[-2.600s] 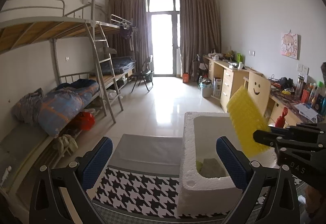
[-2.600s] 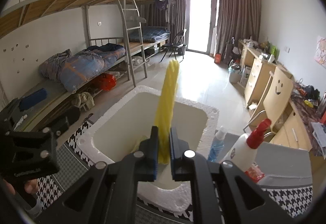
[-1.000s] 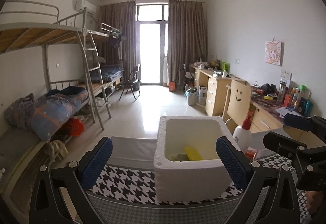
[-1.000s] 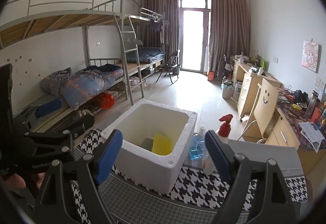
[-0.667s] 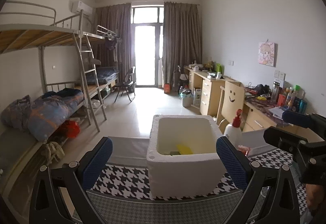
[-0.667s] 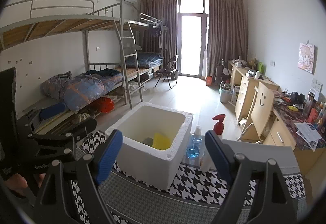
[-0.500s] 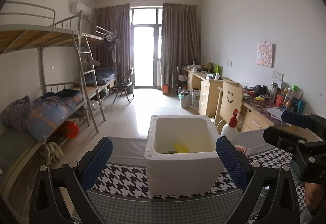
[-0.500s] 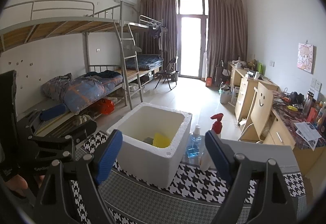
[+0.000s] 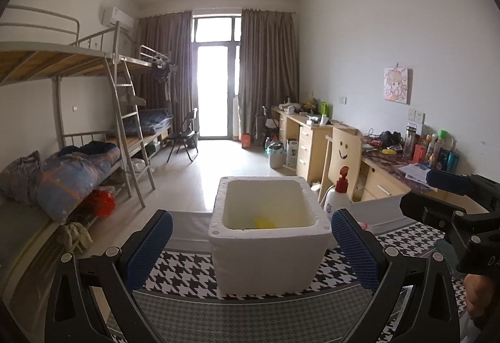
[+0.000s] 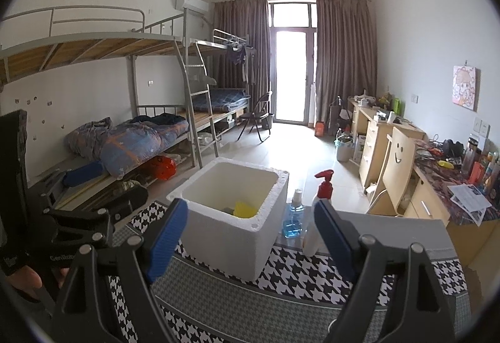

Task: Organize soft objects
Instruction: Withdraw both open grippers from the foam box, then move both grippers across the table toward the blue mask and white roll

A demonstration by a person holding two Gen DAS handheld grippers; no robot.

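Now, left gripper (image 9: 251, 244): level, jaws spread wide, empty, facing the foam box (image 9: 268, 236).
Right gripper (image 10: 250, 229): likewise spread, empty.
Yellow sponge (image 10: 245, 209): inside the box.

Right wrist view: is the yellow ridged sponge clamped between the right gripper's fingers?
No. The yellow ridged sponge lies inside the white foam box, and the right gripper is open and empty.

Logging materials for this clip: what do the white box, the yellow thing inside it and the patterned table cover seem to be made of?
The white box looks like expanded foam: thick walls, matte, with a grainy, pitted rim. The yellow thing is probably a soft sponge or scrubbing pad, though only a dull corner shows. The table cover looks like woven cloth, matte, with a black-and-white houndstooth print and a grey border.
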